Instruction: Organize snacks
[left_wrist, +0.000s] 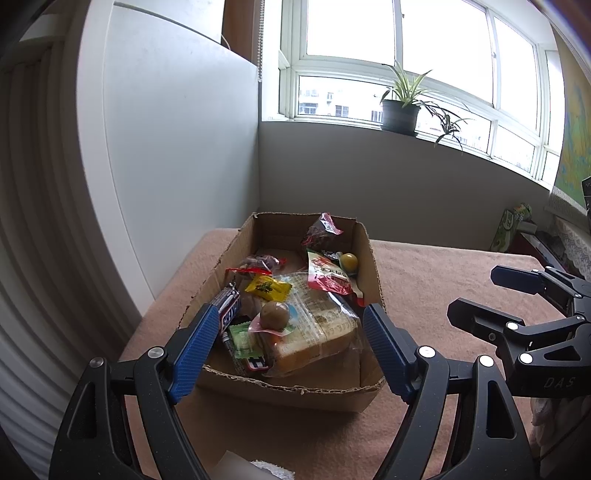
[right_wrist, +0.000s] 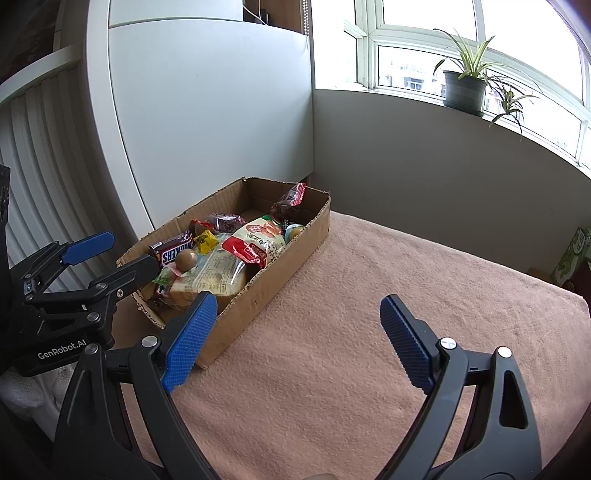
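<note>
Torn-edged cardboard box (left_wrist: 364, 397) sitting toward the far left corner of the desk (right_wrist: 369, 332), against the white panel (right_wrist: 207, 110). Packed with snacks: Snickers bar (right_wrist: 173, 252) along the left wall, bagged bread (left_wrist: 314, 332) at the near end, brown ball candy (left_wrist: 274, 315) resting on it, yellow sweet (left_wrist: 267, 288) just behind, red-and-white packet (right_wrist: 258, 240) leaning on the right wall, dark red wrappers at the far end. Left tongs (left_wrist: 291, 347) spread wide, empty, hanging at the box's near end. Right tongs (right_wrist: 299, 336) equally wide, empty, above bare pink cloth beside the box. Packet lettering too small to read; box floor mostly buried under the snacks.
</note>
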